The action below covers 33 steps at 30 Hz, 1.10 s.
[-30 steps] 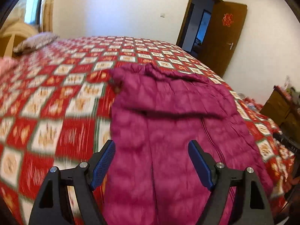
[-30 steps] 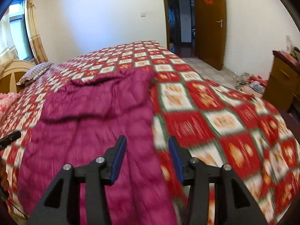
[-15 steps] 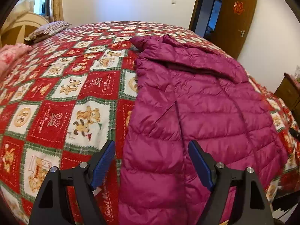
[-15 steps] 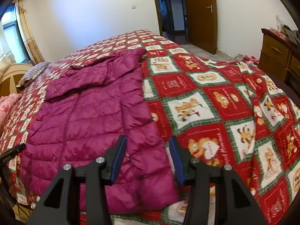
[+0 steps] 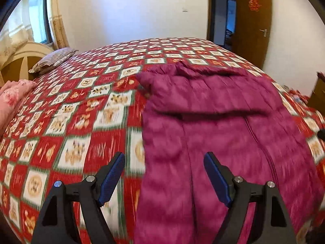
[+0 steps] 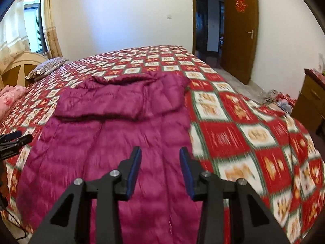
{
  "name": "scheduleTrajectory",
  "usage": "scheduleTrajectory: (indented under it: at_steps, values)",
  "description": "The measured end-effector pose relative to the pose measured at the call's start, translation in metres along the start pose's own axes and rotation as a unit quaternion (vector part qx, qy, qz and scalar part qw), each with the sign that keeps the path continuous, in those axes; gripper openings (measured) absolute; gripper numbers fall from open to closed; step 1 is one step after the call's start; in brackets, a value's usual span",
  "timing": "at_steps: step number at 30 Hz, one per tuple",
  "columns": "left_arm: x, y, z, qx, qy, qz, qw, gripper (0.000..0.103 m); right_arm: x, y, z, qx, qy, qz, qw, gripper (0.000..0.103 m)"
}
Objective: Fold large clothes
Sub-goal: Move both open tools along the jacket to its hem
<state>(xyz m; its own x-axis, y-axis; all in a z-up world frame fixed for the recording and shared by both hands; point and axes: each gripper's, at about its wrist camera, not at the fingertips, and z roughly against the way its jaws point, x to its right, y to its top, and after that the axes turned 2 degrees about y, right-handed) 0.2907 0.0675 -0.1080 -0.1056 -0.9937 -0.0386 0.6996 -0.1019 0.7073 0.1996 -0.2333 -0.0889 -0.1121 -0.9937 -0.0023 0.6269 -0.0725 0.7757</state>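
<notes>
2 claws over a puffy quilted magenta jacket (image 5: 213, 132): left claw (image 5: 164, 174) gaping empty, right claw (image 6: 160, 165) narrowing, empty.

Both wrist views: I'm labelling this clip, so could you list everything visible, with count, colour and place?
Puffer jacket: one, magenta, spread flat on the bed.
Bedspread: one, red, white and green patchwork, covering the bed.
Pillow: one, striped grey, by the headboard.
Bedding: one bundle, pink, at the bed's left edge.
Door: one, brown, open.
Cabinet: one, brown, right of the bed.
Left gripper: black, blue pads, open, empty.
Right gripper: closing, nothing between its jaws.
</notes>
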Motion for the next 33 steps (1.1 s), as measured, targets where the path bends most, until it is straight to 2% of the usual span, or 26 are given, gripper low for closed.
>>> scheduleTrajectory:
  at_steps: [5,7,9,10,12,13,14,15,16,17,19,21,22,26,29,31,33]
  values:
    - [-0.005,0.050,-0.036,0.013,0.009,0.041,0.9990,0.080,-0.011,0.027,-0.033,0.003,0.014,0.000,1.000,0.042]
    - [-0.007,0.065,-0.053,0.013,0.040,0.059,0.9974,0.080,-0.014,0.034,-0.047,-0.004,0.011,-0.007,1.000,0.042]
    - [-0.013,0.077,-0.077,-0.008,0.083,0.086,0.9928,0.080,-0.013,0.034,-0.049,-0.012,0.026,-0.032,0.999,0.042]
    - [-0.016,0.080,-0.086,-0.015,0.093,0.100,0.9905,0.080,-0.011,0.031,-0.048,-0.015,0.042,-0.046,0.998,0.042]
    - [-0.025,0.085,-0.108,-0.026,0.118,0.123,0.9851,0.080,-0.012,0.024,-0.045,-0.019,0.040,-0.044,0.998,0.042]
    - [-0.025,0.084,-0.121,-0.044,0.143,0.117,0.9819,0.080,-0.012,0.020,-0.044,-0.022,0.034,-0.038,0.998,0.042]
    - [-0.024,0.081,-0.141,-0.079,0.170,0.102,0.9770,0.080,-0.012,0.013,-0.041,-0.026,0.025,-0.031,0.999,0.042]
    - [-0.023,0.076,-0.154,-0.098,0.175,0.094,0.9753,0.080,-0.011,0.010,-0.039,-0.030,0.022,-0.029,0.999,0.042]
    - [-0.021,0.067,-0.164,-0.097,0.173,0.087,0.9762,0.082,-0.009,0.007,-0.037,-0.034,0.021,-0.031,0.999,0.042]
    - [-0.021,0.062,-0.162,-0.075,0.178,0.086,0.9773,0.082,-0.006,0.006,-0.036,-0.036,0.020,-0.034,0.999,0.042]
    - [-0.021,0.062,-0.158,-0.070,0.179,0.084,0.9777,0.082,0.001,0.002,-0.027,-0.034,0.023,-0.047,0.998,0.042]
    - [-0.026,0.064,-0.155,-0.072,0.162,0.088,0.9801,0.082,0.008,0.002,-0.019,-0.028,0.021,-0.057,0.998,0.042]
    - [-0.031,0.064,-0.148,-0.071,0.140,0.094,0.9831,0.082,0.013,0.001,-0.013,-0.024,0.022,-0.061,0.998,0.042]
    - [-0.048,0.051,-0.098,-0.040,0.015,0.095,0.9946,0.082,0.032,-0.010,0.017,-0.007,-0.001,-0.034,0.999,0.042]
    - [-0.060,0.015,-0.042,-0.007,-0.072,0.088,0.9935,0.082,0.049,-0.029,0.036,-0.015,-0.019,-0.032,0.999,0.042]
    - [-0.062,-0.010,-0.013,0.000,-0.093,0.073,0.9929,0.082,0.060,-0.043,0.041,-0.032,-0.026,-0.045,0.998,0.042]
    - [-0.063,-0.038,0.011,-0.001,-0.099,0.062,0.9931,0.082,0.067,-0.057,0.043,-0.049,-0.025,-0.057,0.997,0.042]
